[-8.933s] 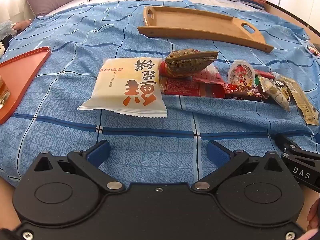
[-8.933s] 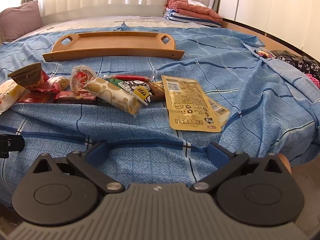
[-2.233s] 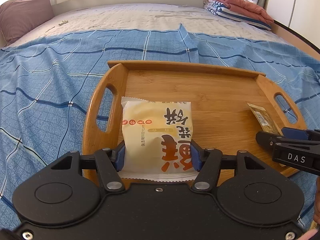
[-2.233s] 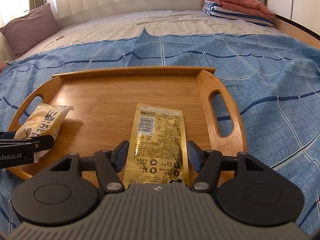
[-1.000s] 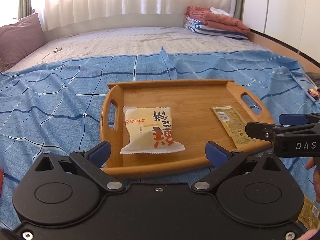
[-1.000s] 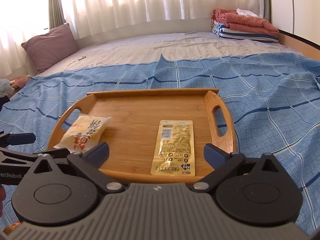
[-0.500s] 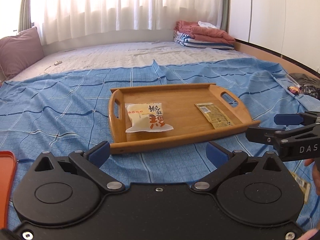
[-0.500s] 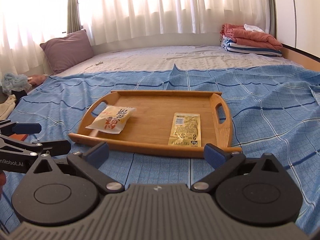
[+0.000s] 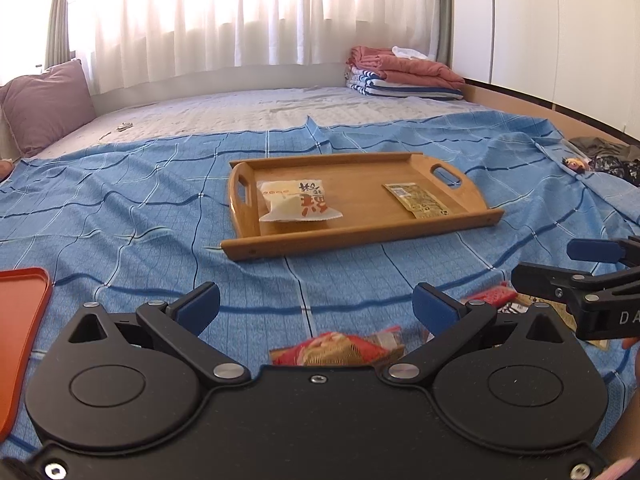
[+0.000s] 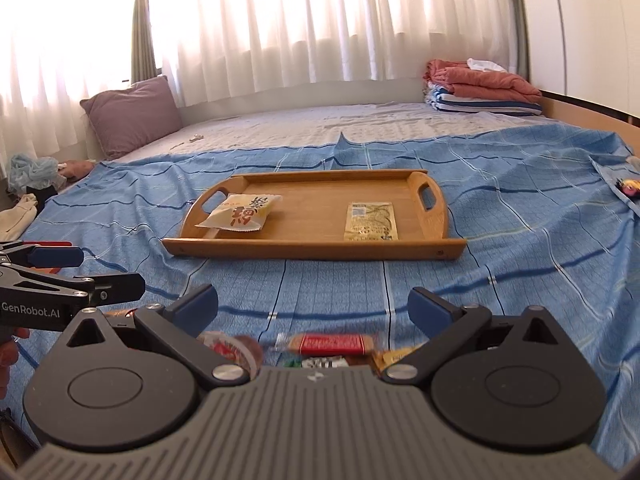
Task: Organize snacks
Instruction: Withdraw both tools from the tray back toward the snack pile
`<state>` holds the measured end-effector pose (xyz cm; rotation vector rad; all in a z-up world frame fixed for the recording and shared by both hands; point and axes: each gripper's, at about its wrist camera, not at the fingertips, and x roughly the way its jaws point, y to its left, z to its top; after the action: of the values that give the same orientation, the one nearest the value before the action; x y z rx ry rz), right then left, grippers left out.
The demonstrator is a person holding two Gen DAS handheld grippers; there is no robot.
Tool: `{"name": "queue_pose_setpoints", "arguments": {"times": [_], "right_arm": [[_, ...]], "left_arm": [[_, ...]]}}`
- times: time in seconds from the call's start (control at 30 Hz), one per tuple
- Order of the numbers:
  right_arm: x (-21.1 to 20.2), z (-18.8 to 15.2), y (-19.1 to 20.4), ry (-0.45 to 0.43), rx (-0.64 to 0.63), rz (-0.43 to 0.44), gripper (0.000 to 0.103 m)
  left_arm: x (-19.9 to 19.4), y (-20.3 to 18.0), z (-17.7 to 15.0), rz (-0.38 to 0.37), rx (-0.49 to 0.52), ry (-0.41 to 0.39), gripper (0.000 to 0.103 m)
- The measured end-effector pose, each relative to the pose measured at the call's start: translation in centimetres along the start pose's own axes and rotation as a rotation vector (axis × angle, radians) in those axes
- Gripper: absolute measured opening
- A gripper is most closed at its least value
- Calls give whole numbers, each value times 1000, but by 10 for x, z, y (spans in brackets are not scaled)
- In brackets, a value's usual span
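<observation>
Holding both tools low over the blue checked bedspread (image 9: 120, 216), we take the wooden tray (image 9: 360, 232) as our landmark. On the tray, at its left end beside the handle cutout, lies the pale yellow snack bag (image 9: 298, 202) with red characters; toward the tray's right end lies the flat gold packet (image 9: 418, 199), well apart from the bag. Our left gripper (image 9: 316, 306) sits on the near side of the tray with its blue-padded jaws spread wide and nothing between them. Our right gripper (image 10: 312, 304) is likewise on the near side of the tray, jaws wide apart and holding nothing. Nearer to us than the tray, just below each gripper, we see the remaining loose snacks (image 10: 334, 344) on the bedspread: a red wrapped bar, a round sealed cup, and other wrappers partly hidden by the gripper bodies. Left of the tray, at the near edge, an orange tray (image 9: 20, 320) shows. Beyond the wooden tray are a mauve pillow (image 10: 132, 114) and folded blankets (image 10: 480, 86).
</observation>
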<state>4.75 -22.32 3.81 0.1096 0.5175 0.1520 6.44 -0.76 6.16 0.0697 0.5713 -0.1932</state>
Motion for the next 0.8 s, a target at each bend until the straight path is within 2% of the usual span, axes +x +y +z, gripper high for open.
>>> {"name": "queue_pose_setpoints", "arguments": {"times": [0.47,0.8], "right_arm": [[-21,-46,18,-45,60,-107,103],[-16,-67,28,-62,112,-178,103]], "left_arm": [[-5,-1,-36,51,-89,3,103],[11,1,-39,60,-174,31,103]]}}
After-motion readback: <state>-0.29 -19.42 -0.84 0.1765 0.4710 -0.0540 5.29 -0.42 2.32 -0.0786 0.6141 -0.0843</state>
